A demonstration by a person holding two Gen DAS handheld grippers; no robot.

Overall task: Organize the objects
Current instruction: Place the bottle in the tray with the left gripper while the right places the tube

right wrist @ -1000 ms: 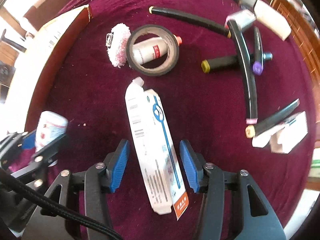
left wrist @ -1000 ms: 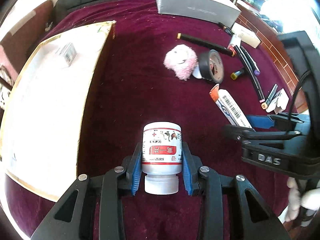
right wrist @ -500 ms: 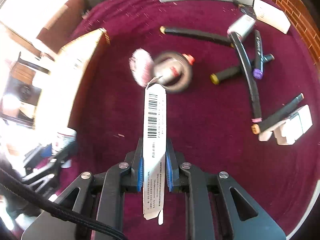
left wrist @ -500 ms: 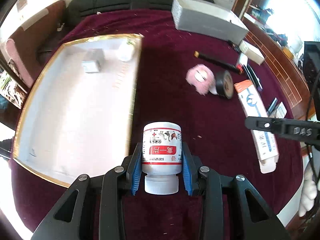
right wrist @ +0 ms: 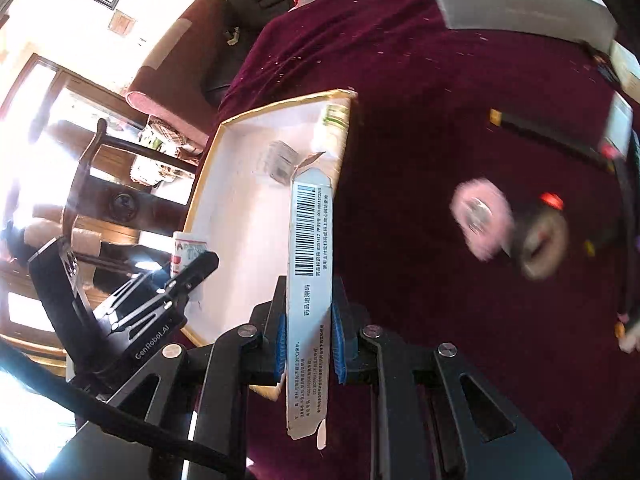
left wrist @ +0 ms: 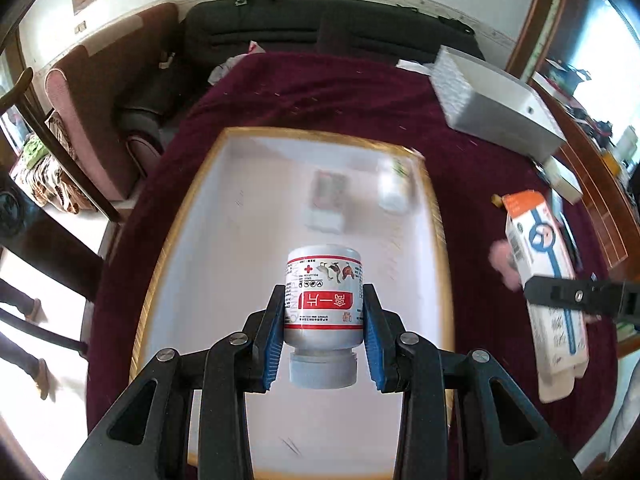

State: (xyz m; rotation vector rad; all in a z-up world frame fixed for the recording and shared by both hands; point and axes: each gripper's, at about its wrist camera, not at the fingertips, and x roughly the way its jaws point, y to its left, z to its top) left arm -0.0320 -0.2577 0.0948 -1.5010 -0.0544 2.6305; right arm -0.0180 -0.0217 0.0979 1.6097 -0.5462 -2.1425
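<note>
Your left gripper (left wrist: pixel 323 336) is clamped on the white medicine bottle (left wrist: pixel 322 300), cap end toward the cam, red-band label facing up, blue pads on both sides. Bottle hangs over the white gold-rimmed tray (left wrist: pixel 436 216), above its near half, not touching it.

Your right gripper (right wrist: pixel 309 342) is pinched narrow on the long white carton (right wrist: pixel 310 280), barcode side up; jaws just closed within the last sec and the box sits between the pads, gripped at its lower half, both ends sticking out. Carton's far end overlaps the tray's right rim in the right wrist view; the carton is held above it.

Inside the tray, far end: 2 small items, a box (left wrist: pixel 326 200) and a whitish pack (left wrist: pixel 394 184) by the right rim, both blurred, can't ID further.

Tray sits on the maroon cloth (left wrist: pixel 328 100). Right of the tray on the cloth: pink fluffy thing (right wrist: pixel 482 220), tape roll (right wrist: pixel 542 244) touching it, black markers (right wrist: pixel 548 136) beyond, blurred. Grey box (left wrist: pixel 496 108) at the cloth's far right corner.
</note>
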